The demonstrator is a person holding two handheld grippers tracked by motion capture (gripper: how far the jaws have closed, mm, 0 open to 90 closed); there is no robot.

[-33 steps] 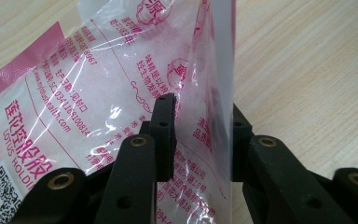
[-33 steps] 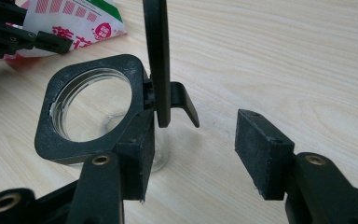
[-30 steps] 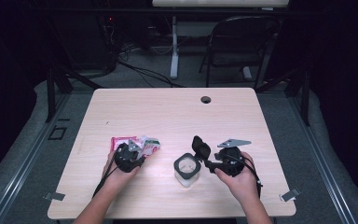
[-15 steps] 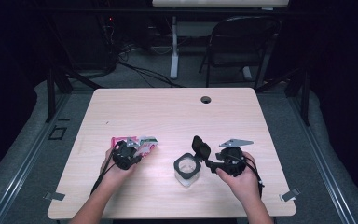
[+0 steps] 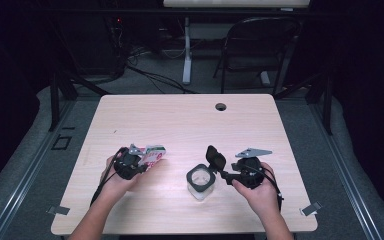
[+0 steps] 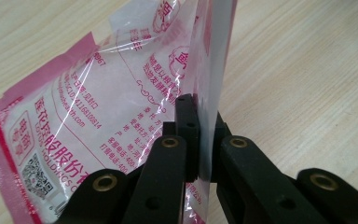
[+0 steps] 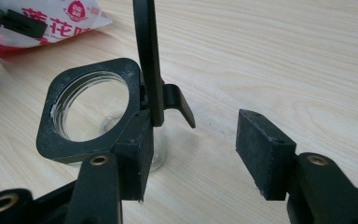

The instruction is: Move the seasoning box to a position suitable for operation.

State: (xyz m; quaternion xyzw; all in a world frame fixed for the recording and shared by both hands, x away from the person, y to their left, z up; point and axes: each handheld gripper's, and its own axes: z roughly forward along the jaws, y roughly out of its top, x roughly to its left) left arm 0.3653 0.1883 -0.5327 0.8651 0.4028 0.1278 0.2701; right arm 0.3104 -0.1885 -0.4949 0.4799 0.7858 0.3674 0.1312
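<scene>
A pink-and-clear printed plastic packet (image 5: pixel 155 151) (image 6: pixel 98 107) is at the table's left. My left gripper (image 5: pixel 146 159) (image 6: pixel 200 116) is shut on its edge, and the packet stands up from the wood. To the right stands a small glass jar (image 5: pixel 200 180) (image 7: pixel 56 140) with a black square collar. Its flip lid (image 5: pixel 215 157) (image 7: pixel 147 56) is swung upright. My right gripper (image 5: pixel 222 175) (image 7: pixel 200 144) is open beside the jar's hinge. The left jaw is close against the collar and the right jaw stands well clear.
The wooden table (image 5: pixel 180 120) has a cable hole (image 5: pixel 221 106) near its far edge. A folding chair (image 5: pixel 260 45) and cables sit on the floor behind. Both forearms come in over the front edge.
The left gripper has risen a little with the packet, which now stands more upright off the table. The right hand and the jar have stayed put.
</scene>
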